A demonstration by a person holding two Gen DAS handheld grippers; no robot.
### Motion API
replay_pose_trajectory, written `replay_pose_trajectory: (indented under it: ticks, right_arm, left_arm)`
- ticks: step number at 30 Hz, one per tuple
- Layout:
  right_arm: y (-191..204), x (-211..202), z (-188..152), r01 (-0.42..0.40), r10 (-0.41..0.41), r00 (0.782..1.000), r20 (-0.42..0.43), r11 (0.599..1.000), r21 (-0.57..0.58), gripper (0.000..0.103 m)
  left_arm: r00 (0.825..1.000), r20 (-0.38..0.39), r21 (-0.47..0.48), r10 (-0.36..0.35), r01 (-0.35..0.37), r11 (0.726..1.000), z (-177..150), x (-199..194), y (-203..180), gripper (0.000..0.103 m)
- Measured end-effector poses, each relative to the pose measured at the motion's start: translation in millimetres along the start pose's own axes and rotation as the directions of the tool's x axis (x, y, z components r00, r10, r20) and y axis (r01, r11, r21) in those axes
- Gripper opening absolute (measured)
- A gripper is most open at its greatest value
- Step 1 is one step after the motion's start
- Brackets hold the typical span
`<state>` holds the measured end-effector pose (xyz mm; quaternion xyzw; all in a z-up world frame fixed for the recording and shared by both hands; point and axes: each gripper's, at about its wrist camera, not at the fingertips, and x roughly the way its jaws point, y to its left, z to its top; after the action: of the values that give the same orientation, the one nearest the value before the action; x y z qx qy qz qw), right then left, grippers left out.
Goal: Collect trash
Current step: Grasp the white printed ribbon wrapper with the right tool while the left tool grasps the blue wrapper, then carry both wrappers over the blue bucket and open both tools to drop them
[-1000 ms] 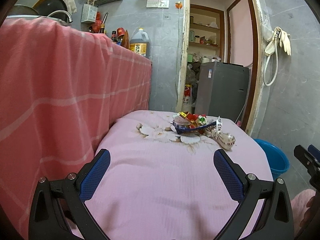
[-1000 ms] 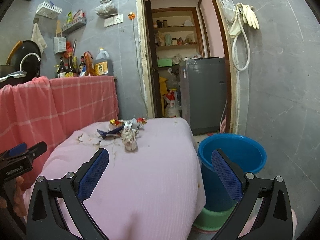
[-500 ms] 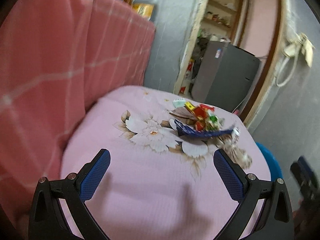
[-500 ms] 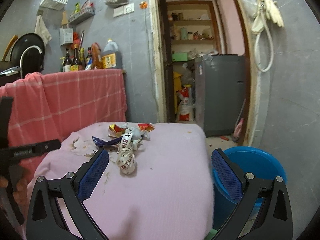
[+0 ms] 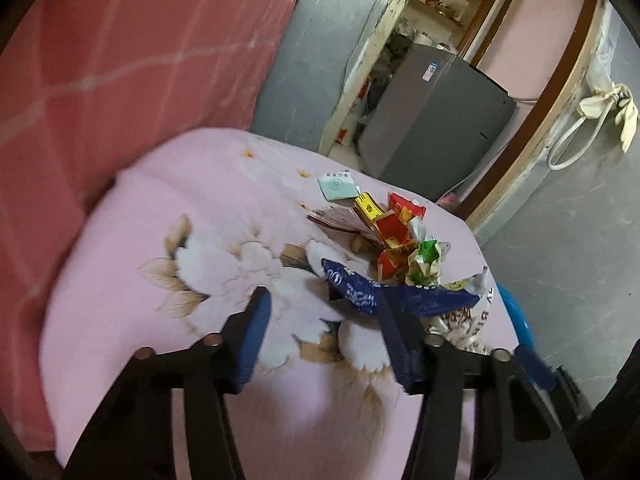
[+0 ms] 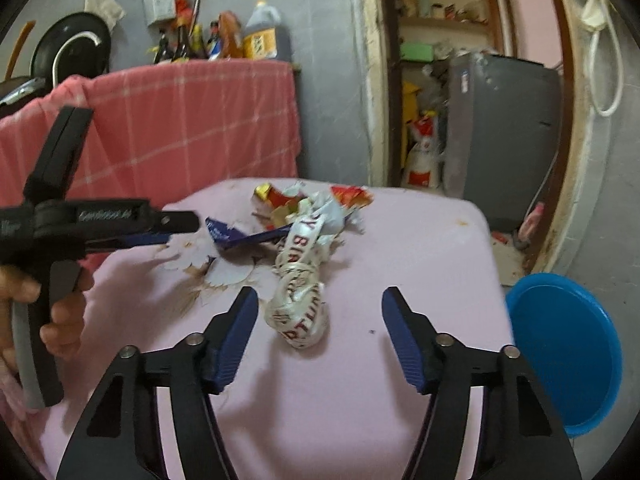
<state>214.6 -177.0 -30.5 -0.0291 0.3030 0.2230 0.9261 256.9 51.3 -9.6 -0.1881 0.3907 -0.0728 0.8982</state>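
A heap of trash lies on a table with a pink flowered cloth (image 5: 168, 312): a dark blue wrapper (image 5: 360, 292), red and yellow wrappers (image 5: 392, 228), a green foil piece (image 5: 426, 256) and a crumpled white printed ribbon (image 6: 300, 304). My left gripper (image 5: 324, 320) is open, its fingertips at the near edge of the blue wrapper, which also shows in the right wrist view (image 6: 240, 236). My right gripper (image 6: 320, 320) is open, its jaws on either side of the white ribbon. The left gripper shows in the right wrist view (image 6: 180, 222).
A blue bucket (image 6: 564, 344) stands on the floor right of the table. A red checked cloth (image 6: 180, 120) hangs behind on the left, with bottles (image 6: 224, 36) above. A doorway with a grey appliance (image 6: 500, 132) lies beyond.
Both grippers have moved forward to the trash heap. The left has narrowed its opening near the blue wrapper. The right now straddles the white ribbon.
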Motion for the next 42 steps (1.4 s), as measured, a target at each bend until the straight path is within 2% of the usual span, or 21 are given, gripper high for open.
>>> replay_pose_trajectory:
  ticks: [4,7,9,12,20,28,33,37,42]
  right_arm:
    - [-0.5,14.8,2.8,-0.019,0.019,0.999,-0.046,1.000,0.004,0.051]
    - [-2.9,21.5,2.7,-0.041,0.042,0.997,-0.067,0.999,0.017,0.044]
    - [-4.4,24.5,1.9,-0.052,0.054,0.995,-0.080,0.998,0.026,0.033]
    - [-7.6,26.3,-0.6,-0.060,0.064,0.994,-0.091,0.997,0.046,0.024]
    - [-21.6,10.1,-7.9,-0.046,0.052,0.997,-0.057,0.993,0.105,0.014]
    - [-28.2,-17.8,-15.7,-0.009,0.006,1.000,0.021,0.992,0.126,0.011]
    - [-34.0,-40.6,-16.6,0.002,-0.017,0.995,0.103,0.990,0.142,0.011]
    - [-40.2,-63.0,-11.5,0.011,-0.042,0.980,0.194,0.988,0.156,0.011]
    - [-47.4,-94.8,-0.1,0.061,-0.106,0.941,0.320,0.987,0.147,0.011]
  left_arm:
    - [0.997,-0.066,-0.056,-0.051,0.047,0.997,7.1,15.2,2.9,0.030]
    - [0.993,-0.086,-0.091,-0.081,0.073,0.993,10.6,20.1,6.2,0.027]
    - [0.992,-0.091,-0.104,-0.088,0.079,0.991,12.6,21.3,7.6,0.022]
    - [0.989,-0.110,-0.120,-0.098,0.084,0.989,15.0,27.1,7.4,0.014]
    - [0.993,-0.072,-0.085,-0.093,0.087,0.993,13.4,27.3,-2.3,0.002]
    - [0.997,0.050,0.057,-0.063,0.060,0.997,-5.5,4.5,-24.8,0.000]
    - [0.987,0.152,0.138,-0.050,0.028,0.990,-18.2,-16.5,-44.5,0.000]
    - [0.967,0.253,0.206,-0.039,-0.015,0.978,-24.5,-35.8,-62.7,0.000]
    - [0.921,0.384,0.280,-0.066,-0.048,0.959,-29.4,-54.9,-93.8,0.000]
